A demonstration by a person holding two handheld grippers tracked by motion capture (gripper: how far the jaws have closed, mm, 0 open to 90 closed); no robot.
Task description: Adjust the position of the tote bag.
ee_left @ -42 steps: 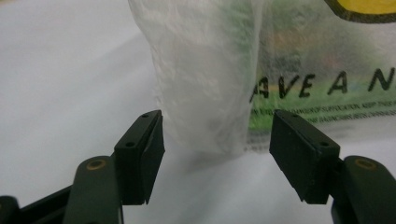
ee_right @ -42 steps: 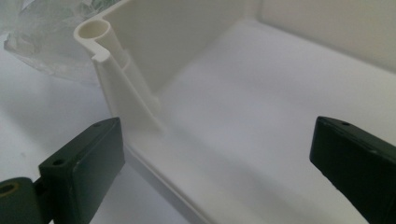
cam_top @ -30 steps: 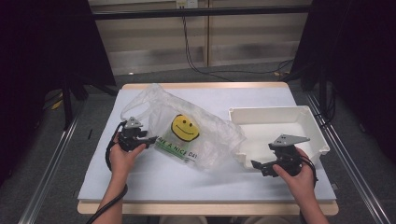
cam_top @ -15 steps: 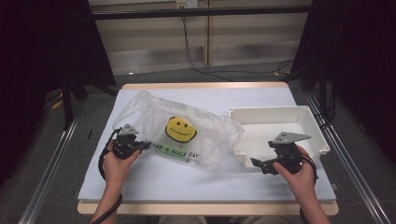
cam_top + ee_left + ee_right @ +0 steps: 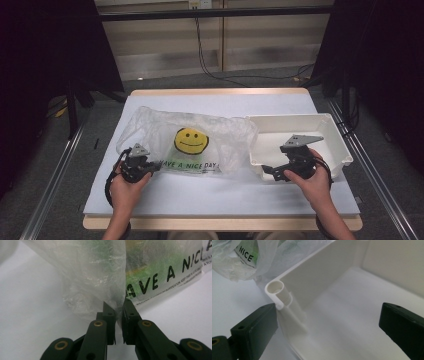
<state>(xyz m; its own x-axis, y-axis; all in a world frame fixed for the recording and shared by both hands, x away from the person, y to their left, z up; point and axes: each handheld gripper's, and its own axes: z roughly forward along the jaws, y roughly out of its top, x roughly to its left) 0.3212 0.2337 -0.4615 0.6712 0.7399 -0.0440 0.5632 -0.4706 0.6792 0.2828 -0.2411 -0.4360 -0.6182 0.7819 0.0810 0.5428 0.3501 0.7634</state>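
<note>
The left claw (image 5: 118,308) is clamped on the thin plastic bag (image 5: 192,140); the film could be torn if pulled hard. The right claw (image 5: 327,325) is held apart at the white tray (image 5: 300,125) beside the bag.

The bag (image 5: 200,137) is thin, crinkled, translucent plastic; the tray (image 5: 330,131) smooth matt white plastic; the surface (image 5: 210,192) matt white.
</note>
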